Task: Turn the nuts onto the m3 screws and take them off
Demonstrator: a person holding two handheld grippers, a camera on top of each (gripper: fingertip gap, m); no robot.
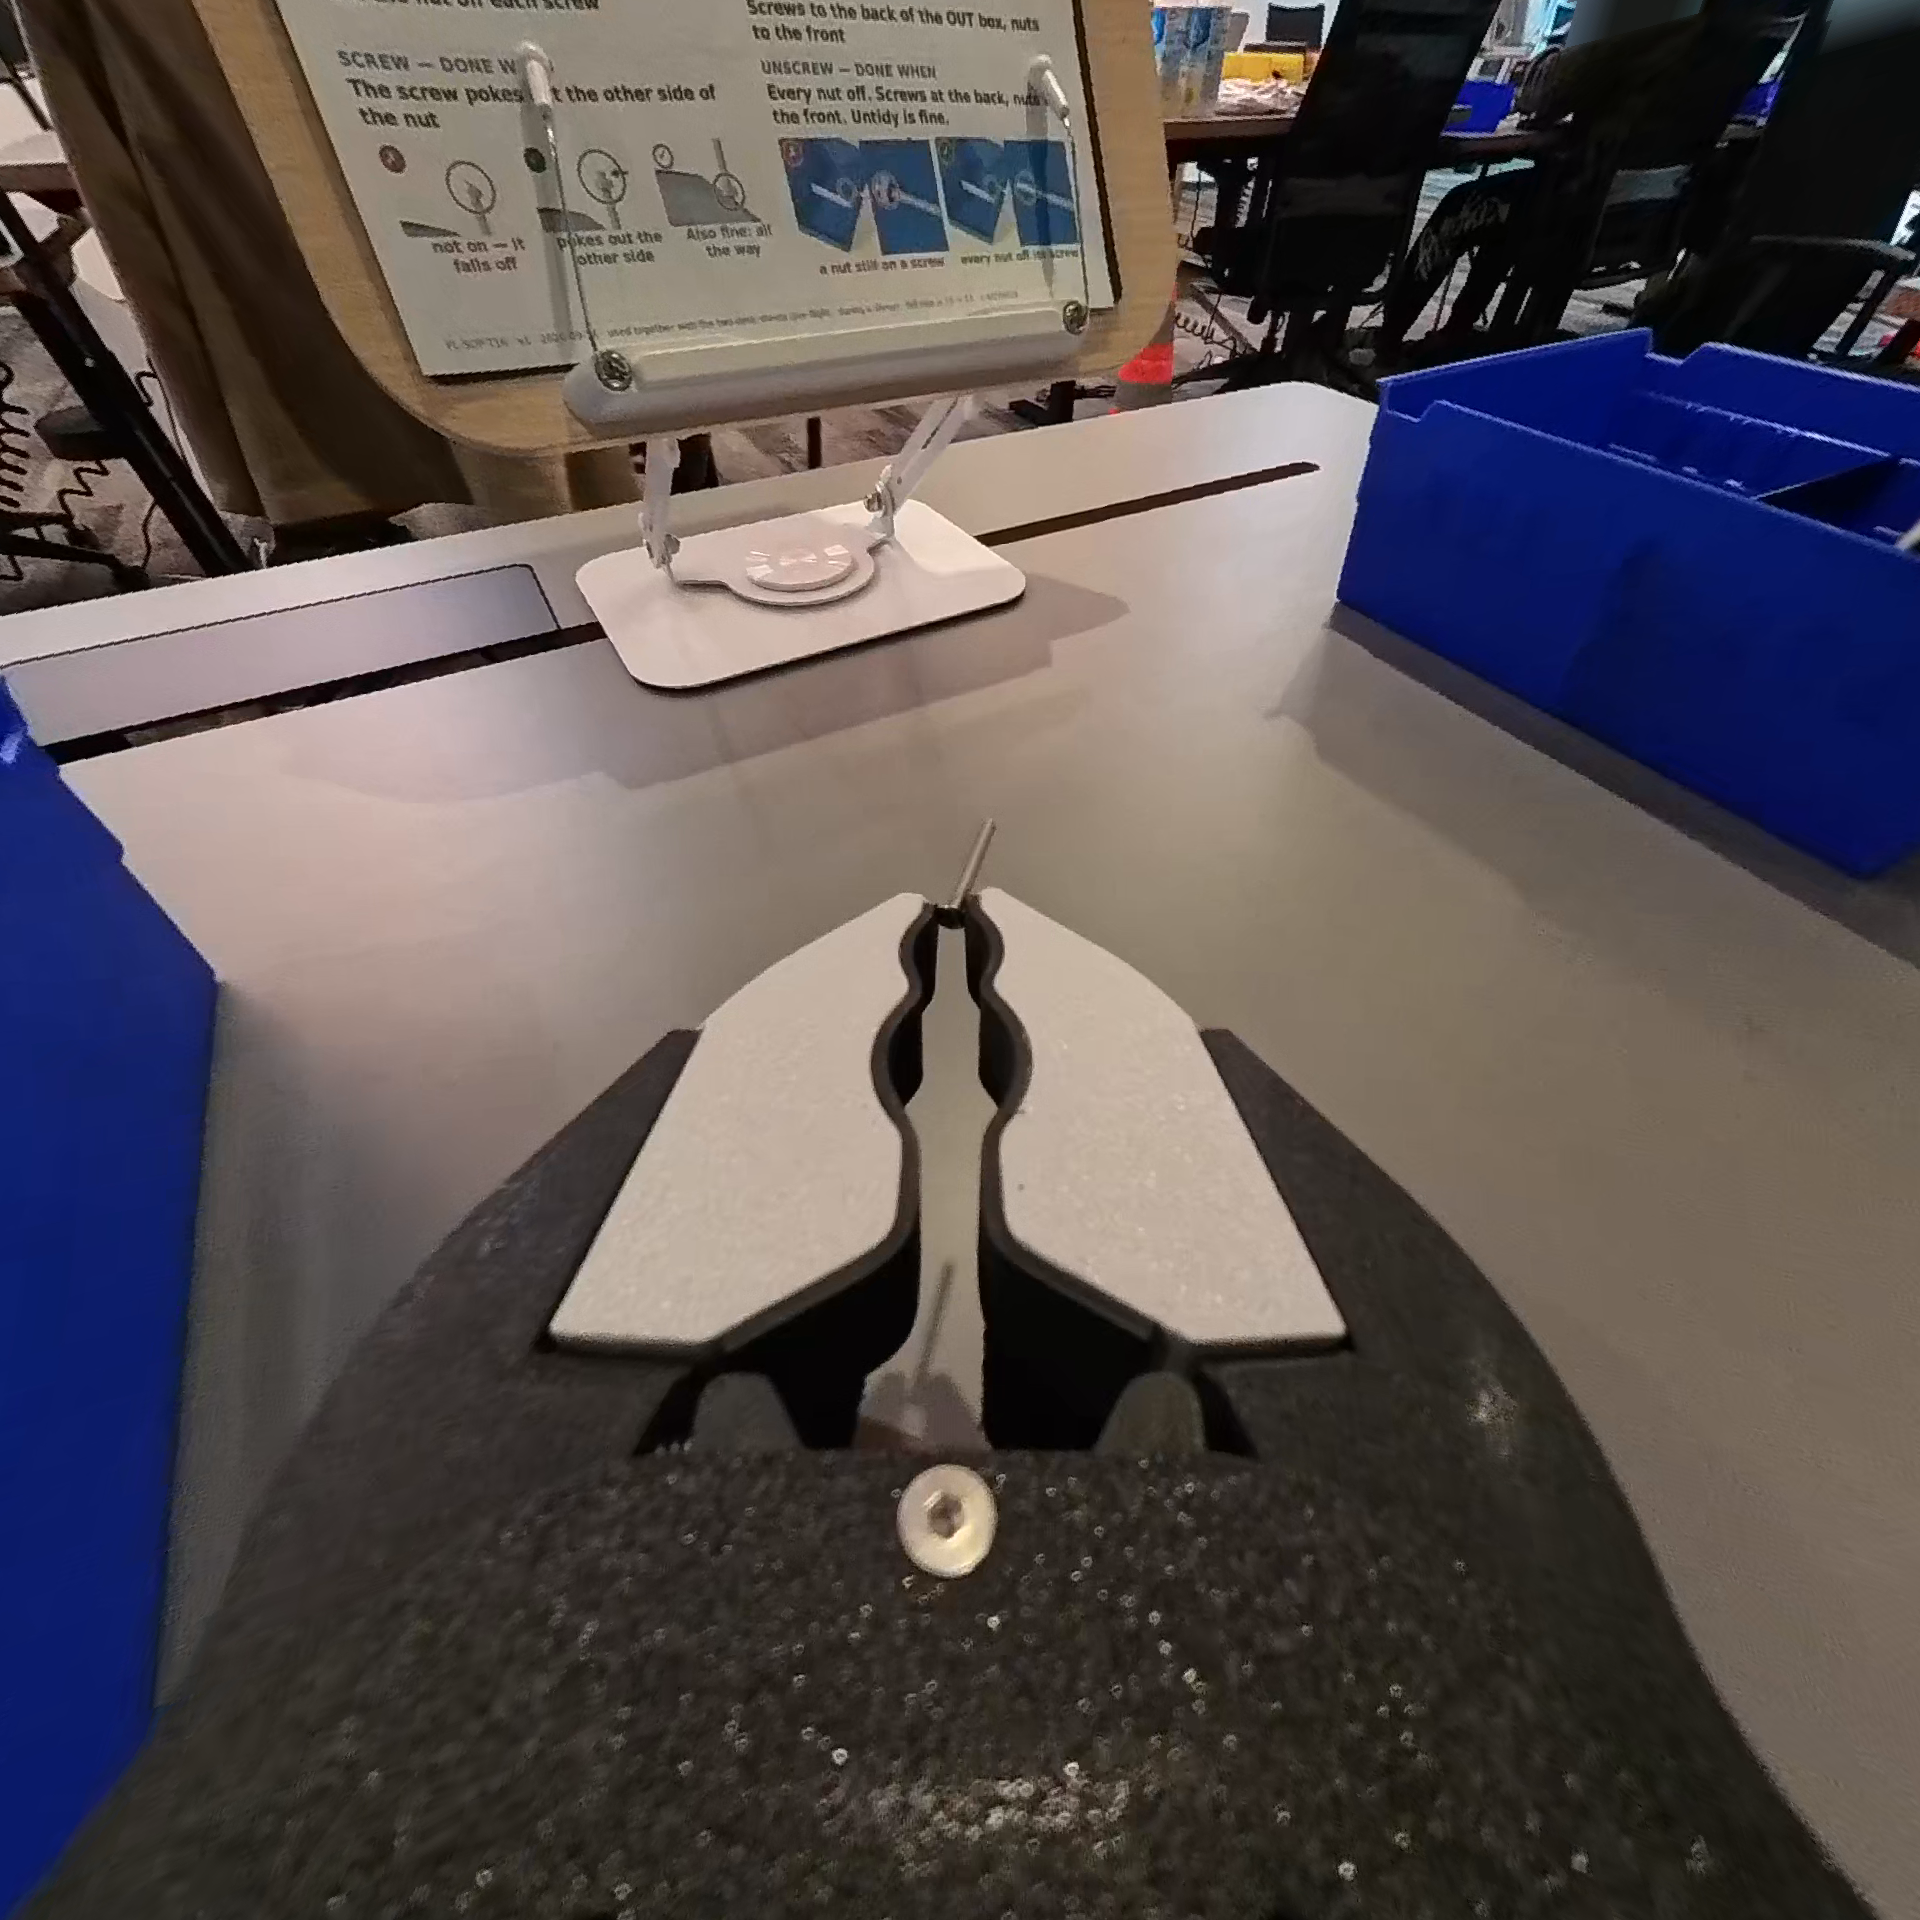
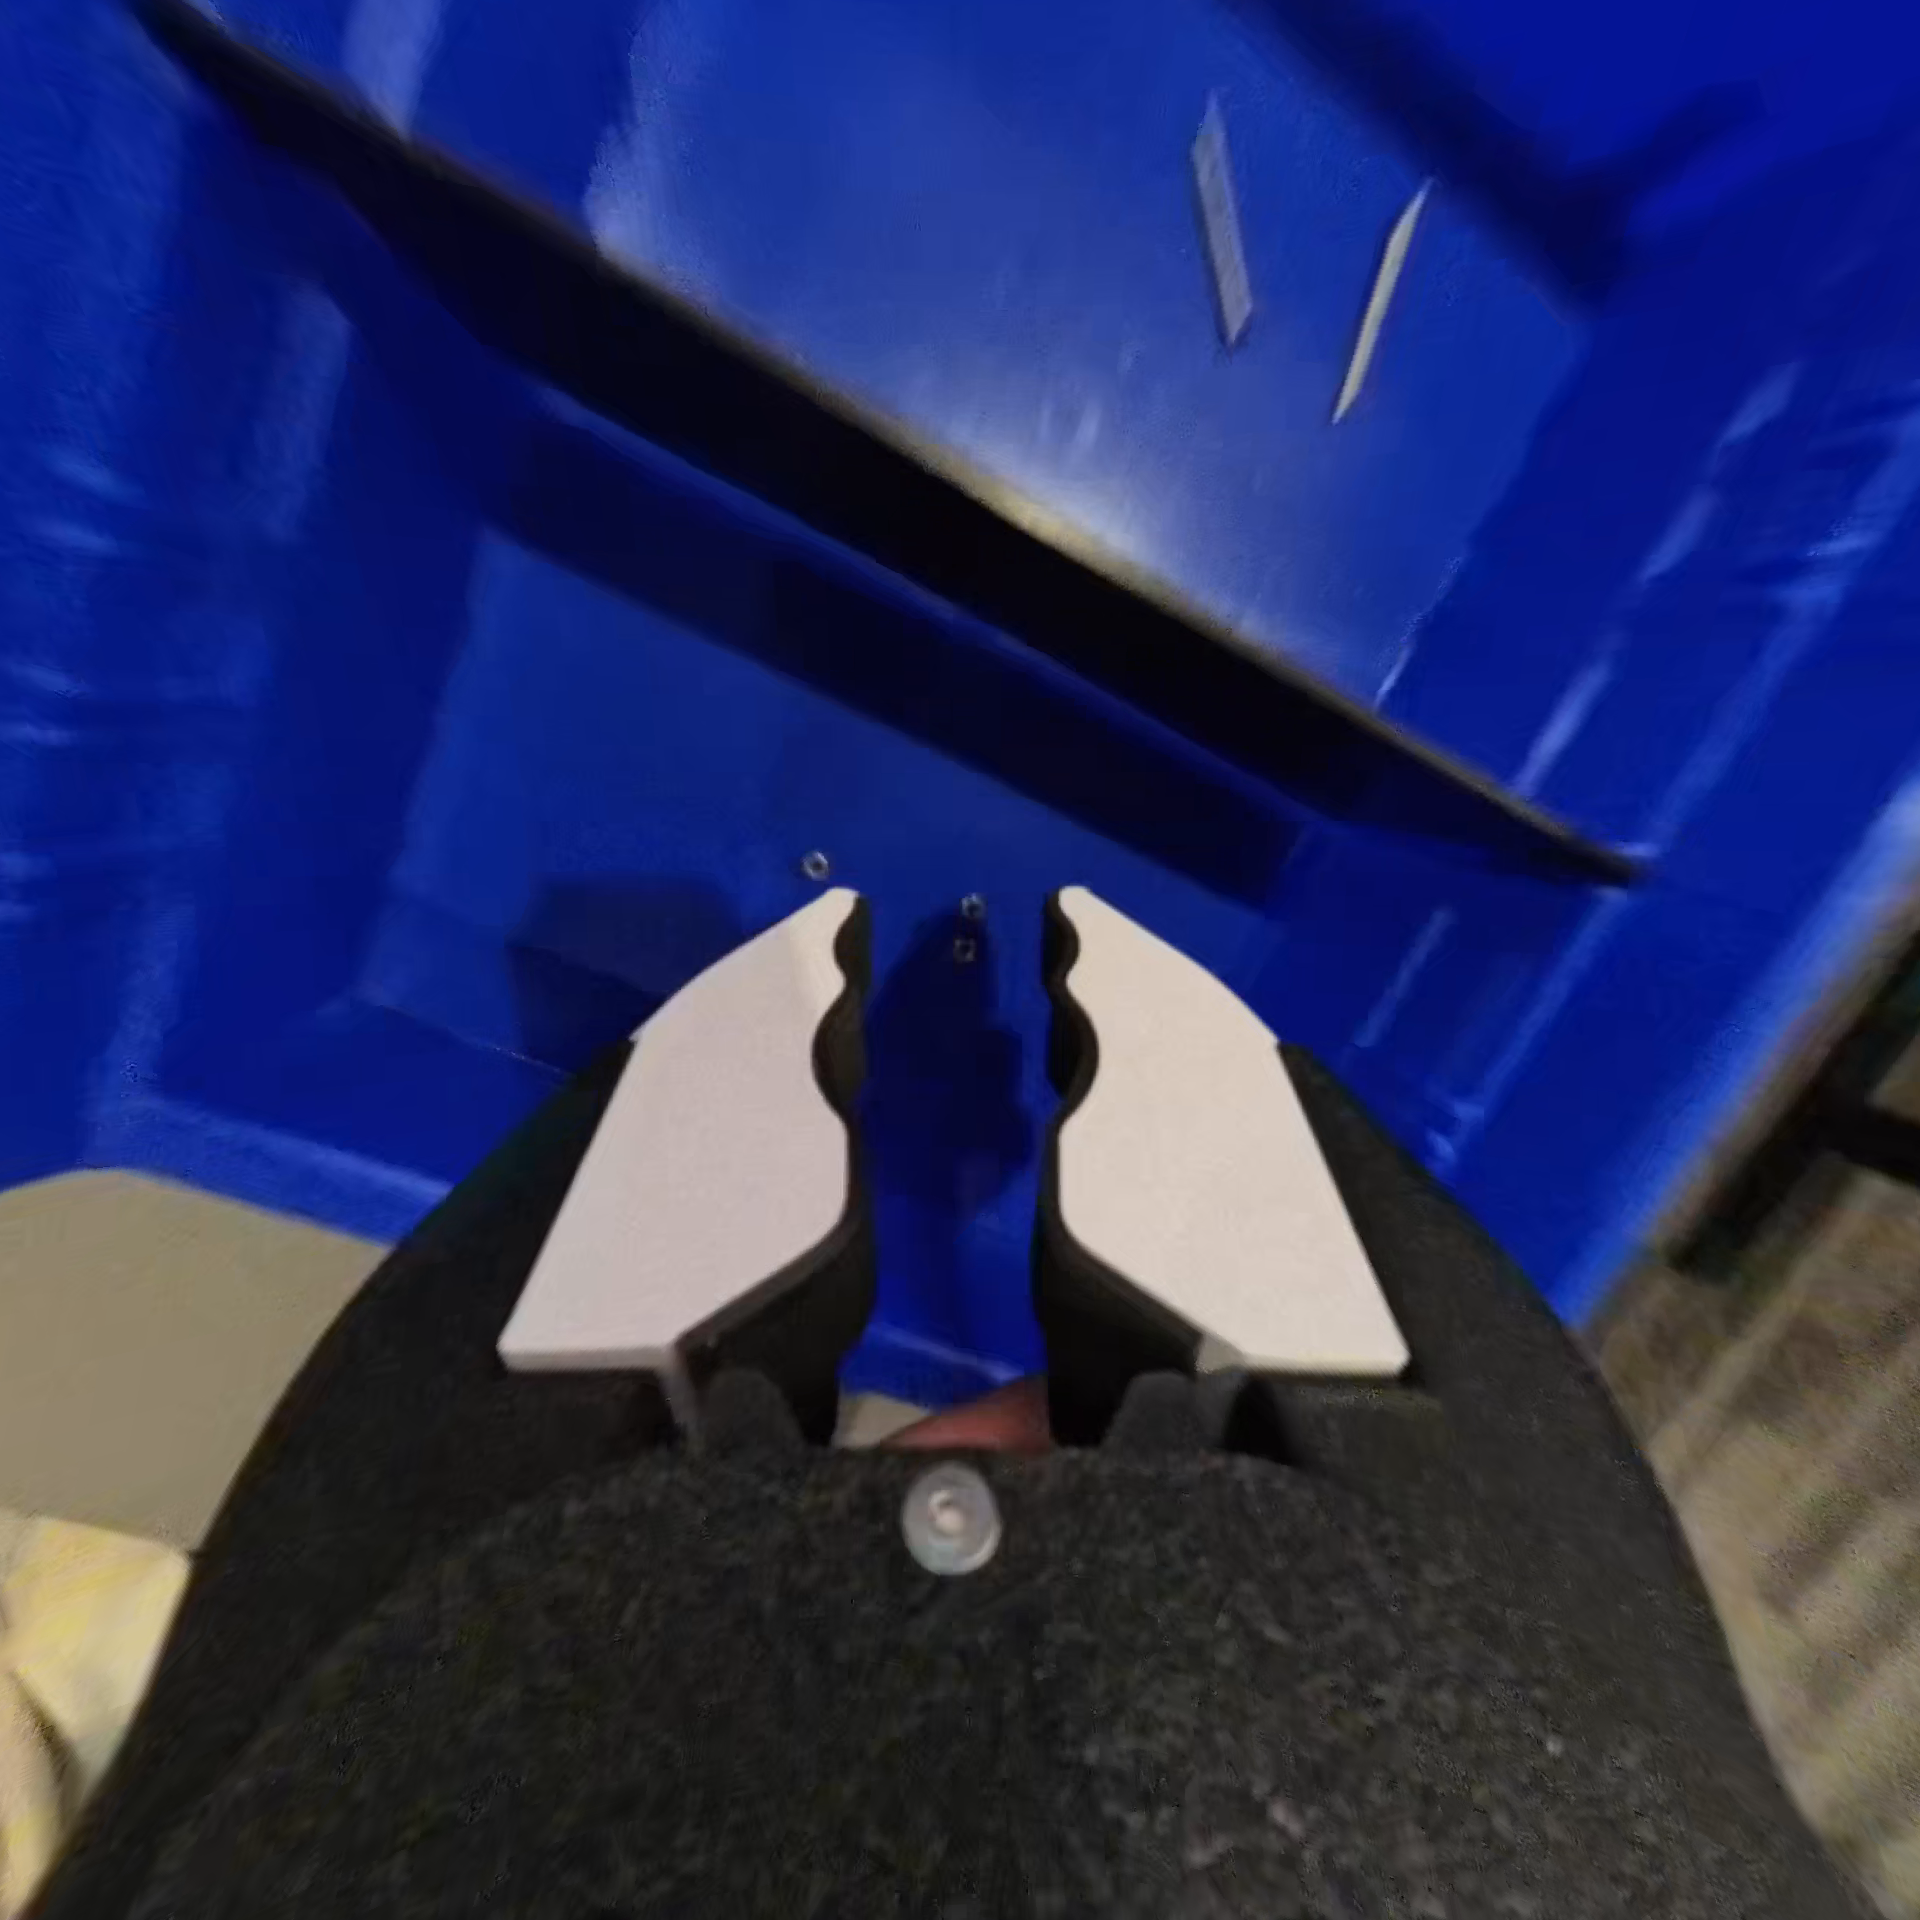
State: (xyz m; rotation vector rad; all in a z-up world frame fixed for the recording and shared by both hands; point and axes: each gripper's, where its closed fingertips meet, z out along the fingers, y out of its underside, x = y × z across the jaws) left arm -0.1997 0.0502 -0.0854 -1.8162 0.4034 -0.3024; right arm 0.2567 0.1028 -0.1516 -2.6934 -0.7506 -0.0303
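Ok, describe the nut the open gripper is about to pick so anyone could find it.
Look in the blue plastic bin, in the compartment nearer than the black divider. Three small metal nuts lie there; it is the upper nut of the close pair between the right gripper fingertips, not the lone nut farther left.

The only print I can make out from here is on a white instruction sheet, propped on a wooden board whose white stand sits at the far edge of the tabletop, about midway along it. The sheet carries black text in two columns, each under a short grey heading. Small captioned line drawings sit under the left column and blue captioned photographs under the right. A line of fine print runs along its bottom edge, too small to read. Two wire page holders cross some of the words. Beyond the table, a dark chair back bears pale scrawled lettering that I cannot decipher.
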